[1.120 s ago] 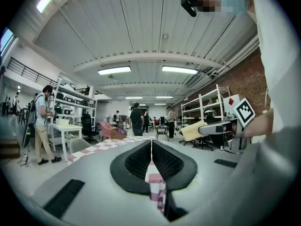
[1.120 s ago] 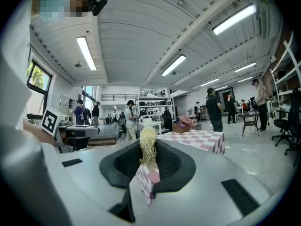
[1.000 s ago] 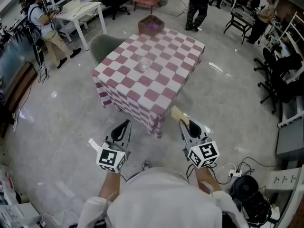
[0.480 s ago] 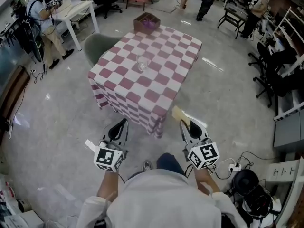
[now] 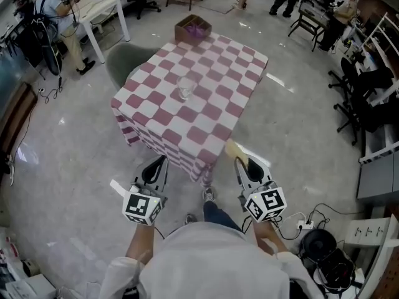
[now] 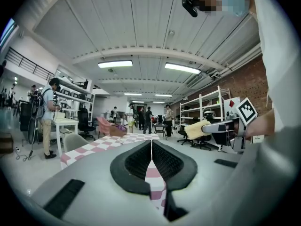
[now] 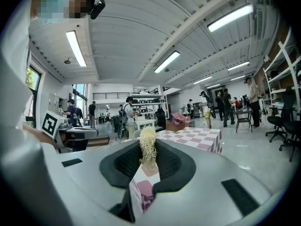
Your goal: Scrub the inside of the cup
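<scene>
checkered table [image 5: 212,114] ahead — brown box [image 5: 192,28] beyond glass cup [image 5: 186,87], grey chair [image 5: 121,64] alongside

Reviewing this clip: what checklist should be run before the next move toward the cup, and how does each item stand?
1. Yellow sponge clamped in right gripper: ok.
2. Left gripper free for the cup: ok, shut and empty; it must open first.
3. Clear glass cup stands on the red-and-white checked tablecloth, apart from the brown box: ok.
4. Cup within reach: not ok, both grippers are short of the table's near edge.
5. State of the cup's inside: cannot tell, too small.
</scene>
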